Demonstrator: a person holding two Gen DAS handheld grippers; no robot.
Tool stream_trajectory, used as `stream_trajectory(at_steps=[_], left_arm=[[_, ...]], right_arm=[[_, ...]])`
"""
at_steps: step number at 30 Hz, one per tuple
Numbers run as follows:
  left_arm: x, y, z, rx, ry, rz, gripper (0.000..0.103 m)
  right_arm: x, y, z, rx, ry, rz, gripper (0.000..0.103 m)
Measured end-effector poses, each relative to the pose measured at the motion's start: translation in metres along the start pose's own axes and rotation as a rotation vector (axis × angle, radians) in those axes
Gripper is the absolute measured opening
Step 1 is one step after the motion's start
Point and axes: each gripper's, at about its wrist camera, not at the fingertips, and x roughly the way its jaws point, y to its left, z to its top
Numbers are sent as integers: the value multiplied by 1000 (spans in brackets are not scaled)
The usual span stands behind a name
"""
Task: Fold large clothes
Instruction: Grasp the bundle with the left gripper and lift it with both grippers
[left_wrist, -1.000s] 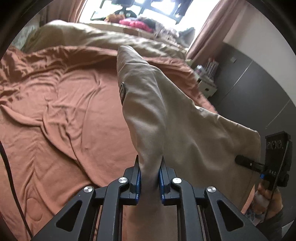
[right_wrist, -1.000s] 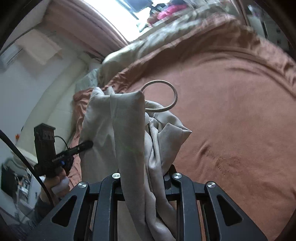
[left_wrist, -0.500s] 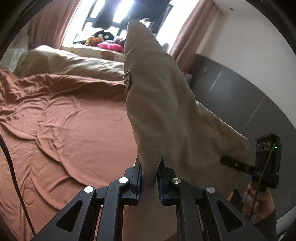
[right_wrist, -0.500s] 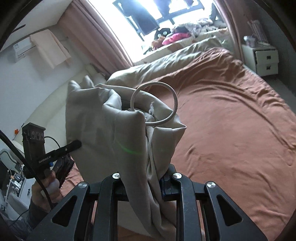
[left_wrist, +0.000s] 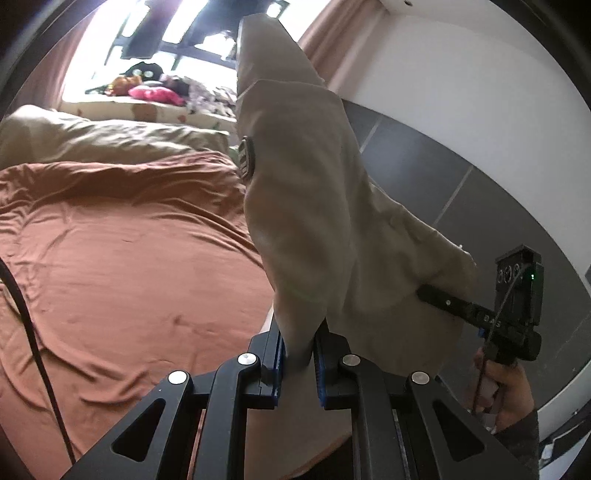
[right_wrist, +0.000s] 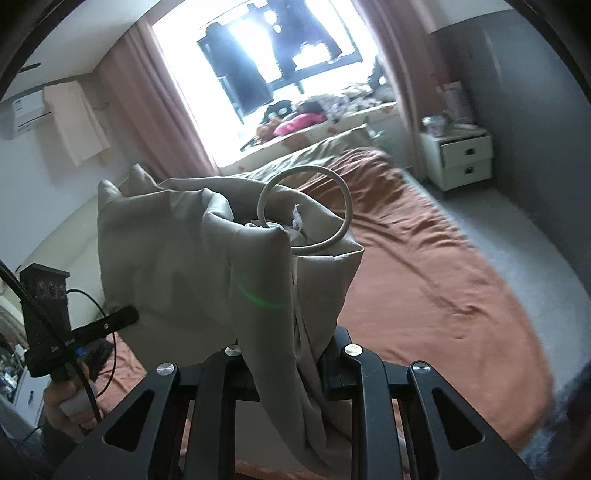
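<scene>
Above a rust-brown bed, the left gripper and right gripper each have jaws clamped on a beige garment held aloft.

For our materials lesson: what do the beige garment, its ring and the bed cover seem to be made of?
Beige garment: probably smooth woven cloth, matte with a slight sheen; it drapes in soft, broad folds.
Ring: pale, rigid, smooth loop, perhaps plastic or coated metal; unclear.
Bed cover: rust-brown soft fabric, matte, finely wrinkled.

Bed top free; nightstand far rt.
</scene>
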Motion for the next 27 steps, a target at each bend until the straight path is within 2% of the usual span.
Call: stream_trajectory(at_steps=[4,9,15,19,24,27], left_arm=[[23,-48,-2,35,23,-53,14],[50,-83,-6,46,60,-118,14],[85,-96,-11,8,129,-178,14],[115,-101,-18,-12,176,-189,14],[165,-82,-19,-49,243,-163,14],[183,-75,-12,-54,243,-153,14]], right_arm=[[-34,-20,-3,28,-32,-48,17],[-72,-37,-9,52,-54,-119,17],[-87,-36,-9,75,-52,-185,17],[-78,-37,-6,110,-39,-219,17],[-44,-45,-5,154,4,-247,17],[-19,-48,1,169,23,-277,17]])
